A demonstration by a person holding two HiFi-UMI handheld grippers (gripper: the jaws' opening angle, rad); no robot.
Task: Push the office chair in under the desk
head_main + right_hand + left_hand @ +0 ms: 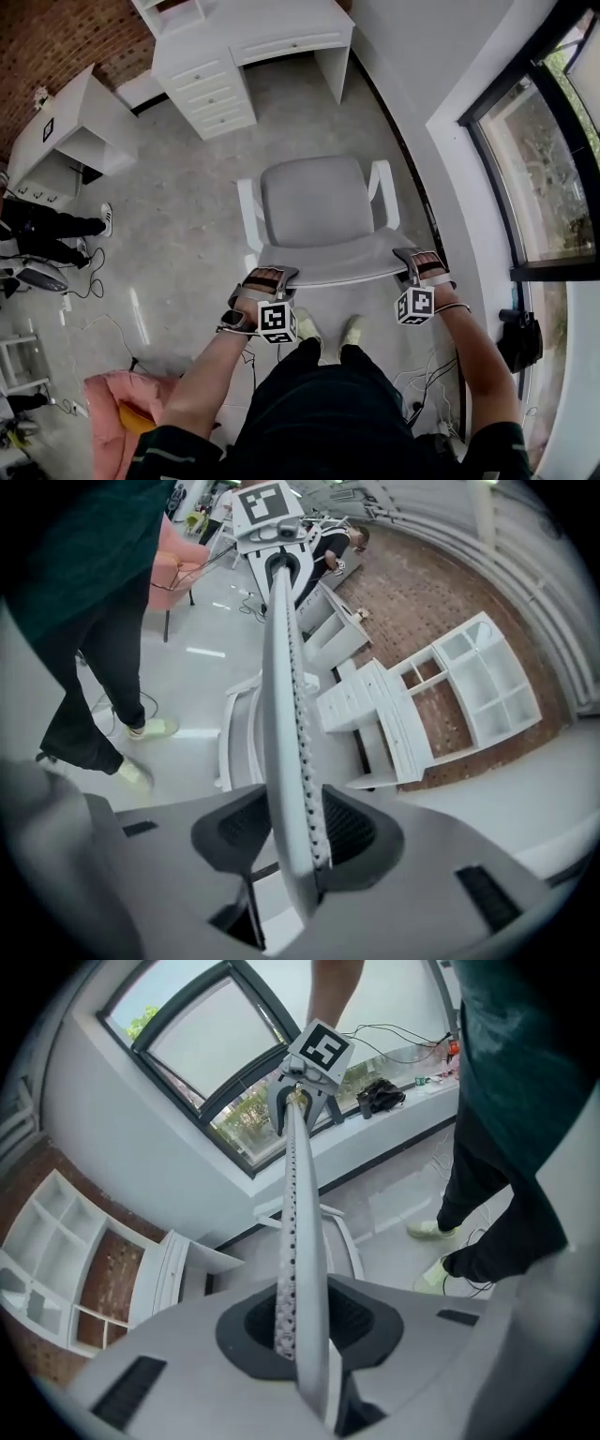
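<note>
The office chair (314, 202) is standing on the floor (178, 216), well short of the white bench (272, 28) it is facing. Both grippers are straddling its backrest's (328, 267) top edge. The left gripper's (278, 274) fingers are closing around that edge without pressing it yet, and the right gripper's (410, 255) fingers are opening off it.

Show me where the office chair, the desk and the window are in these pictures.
office chair (314, 202): head view, on the middle of the seat.
desk (211, 94): head view, on the front of its drawer unit.
window (539, 178): head view, on the glass pane.
</note>
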